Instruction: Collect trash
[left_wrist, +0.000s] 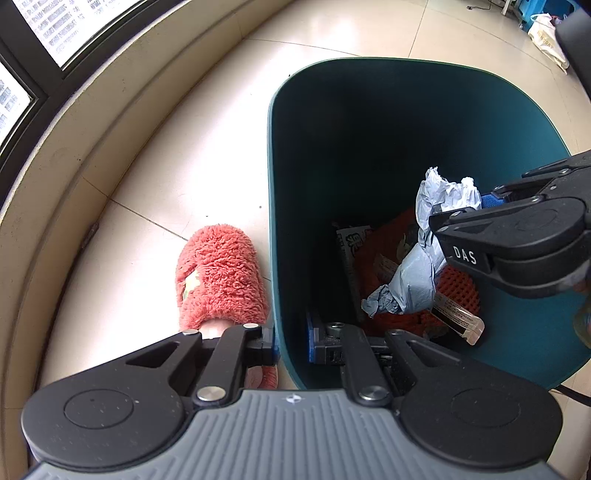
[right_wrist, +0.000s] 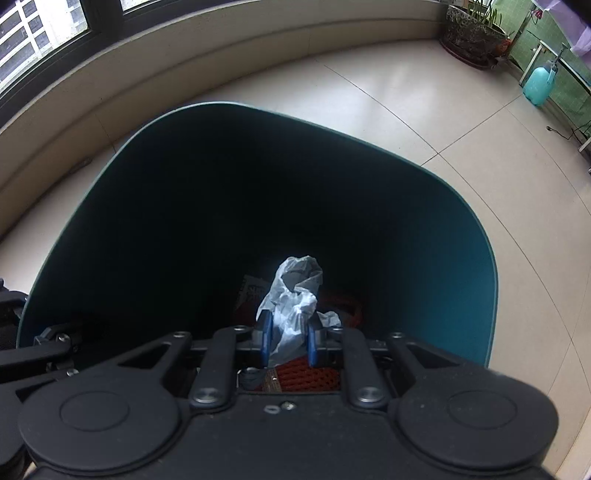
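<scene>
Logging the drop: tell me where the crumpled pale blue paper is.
The crumpled pale blue paper is pinched in the right gripper, hanging inside the teal bin above the red mesh at its bottom.

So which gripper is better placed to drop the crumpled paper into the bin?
Right. The right gripper already holds the crumpled paper above the teal bin. The left gripper straddles the bin's rim.
</scene>
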